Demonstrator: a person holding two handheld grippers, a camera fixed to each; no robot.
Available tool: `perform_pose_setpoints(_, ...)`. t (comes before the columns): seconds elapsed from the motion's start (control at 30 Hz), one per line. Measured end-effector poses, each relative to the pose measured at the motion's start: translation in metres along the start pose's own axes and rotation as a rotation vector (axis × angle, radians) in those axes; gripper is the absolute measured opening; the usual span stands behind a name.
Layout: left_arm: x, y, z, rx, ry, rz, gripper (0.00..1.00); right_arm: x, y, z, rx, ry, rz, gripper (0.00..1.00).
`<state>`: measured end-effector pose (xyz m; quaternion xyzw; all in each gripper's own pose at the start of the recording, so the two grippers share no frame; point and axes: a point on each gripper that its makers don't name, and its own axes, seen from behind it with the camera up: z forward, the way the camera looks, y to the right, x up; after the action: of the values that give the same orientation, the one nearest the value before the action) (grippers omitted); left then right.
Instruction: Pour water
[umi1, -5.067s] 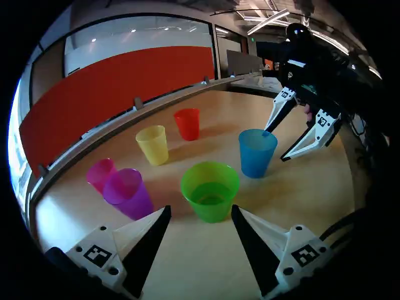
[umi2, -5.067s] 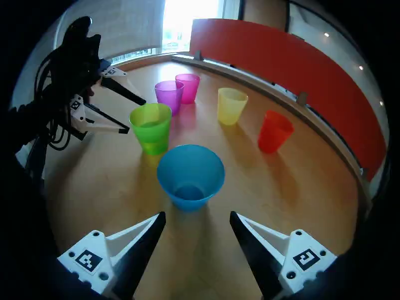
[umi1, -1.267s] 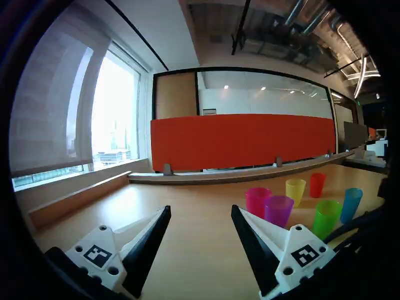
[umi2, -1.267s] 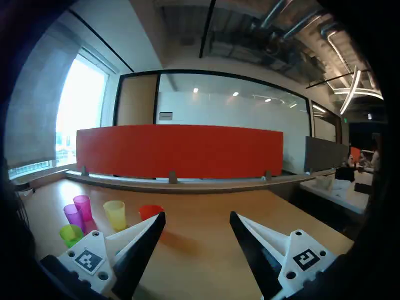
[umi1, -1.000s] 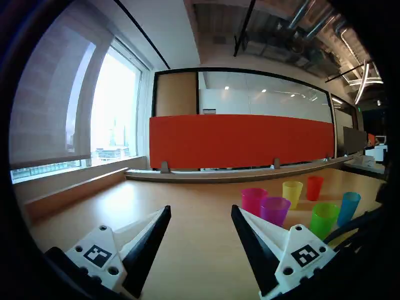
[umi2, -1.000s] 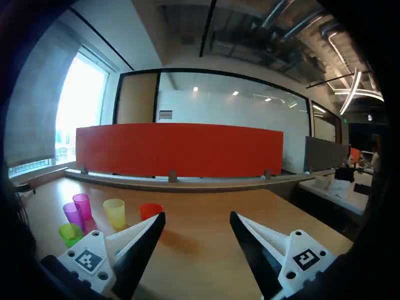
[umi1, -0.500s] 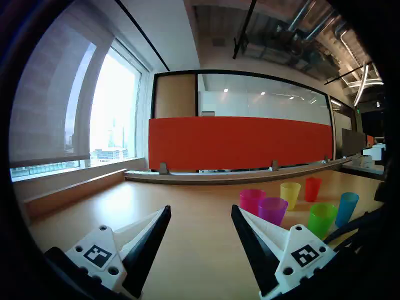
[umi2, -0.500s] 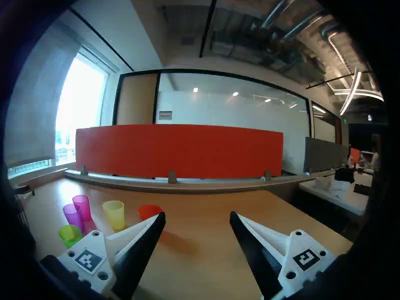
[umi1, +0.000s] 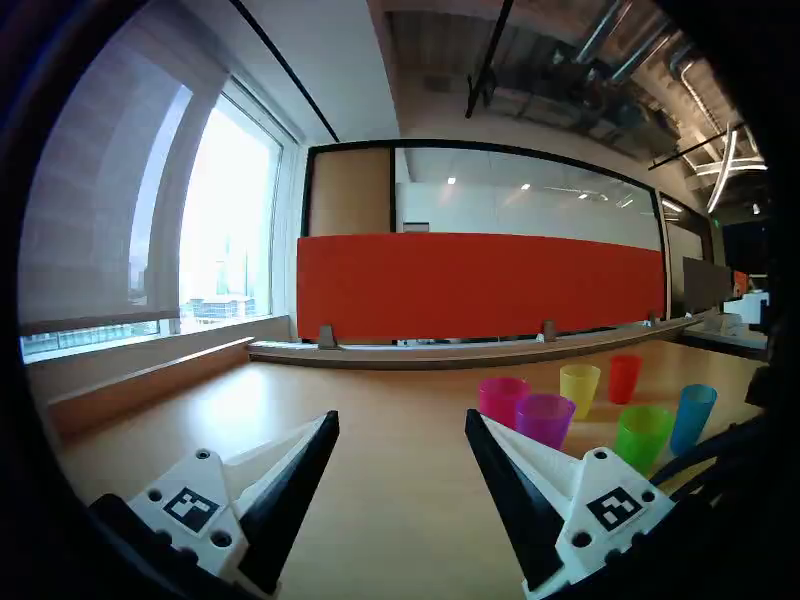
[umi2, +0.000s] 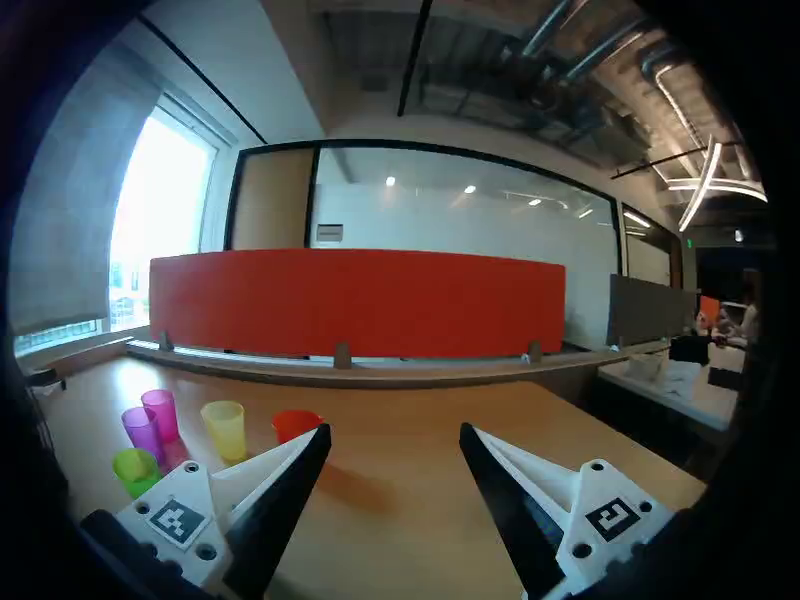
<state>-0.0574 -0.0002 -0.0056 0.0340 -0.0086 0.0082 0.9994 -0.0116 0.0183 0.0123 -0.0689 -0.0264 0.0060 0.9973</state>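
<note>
Several plastic cups stand on the wooden table. In the left gripper view they sit to the right: pink cup, purple cup, yellow cup, red cup, green cup, blue cup. My left gripper is open, low over the table, left of the cups. In the right gripper view the purple cup, pink cup, yellow cup, red cup and green cup stand at the lower left. My right gripper is open and holds nothing.
A red divider panel runs along the table's far edge. A bright window is on the left. Another desk with items stands at the far right.
Five seconds ago both grippers faced the cups closely from above; since then they pulled back and levelled. Over the last second the views barely shift.
</note>
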Motion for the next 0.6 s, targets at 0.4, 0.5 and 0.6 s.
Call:
perform_pose_setpoints(0.4, 0.001, 0.0, 0.0, 0.0, 0.0, 0.0, 0.93, -0.016, -0.008, 0.006, 0.006, 0.047, 0.002, 1.0)
perform_pose_setpoints(0.5, 0.001, 0.0, 0.0, 0.0, 0.0, 0.0, 0.93, -0.017, -0.008, 0.005, 0.006, 0.069, -0.018, 1.0)
perform_pose_setpoints(0.6, 0.0, 0.0, 0.0, 0.0, 0.0, 0.0, 0.93, -0.019, -0.008, 0.003, 0.015, 0.082, -0.038, 1.0)
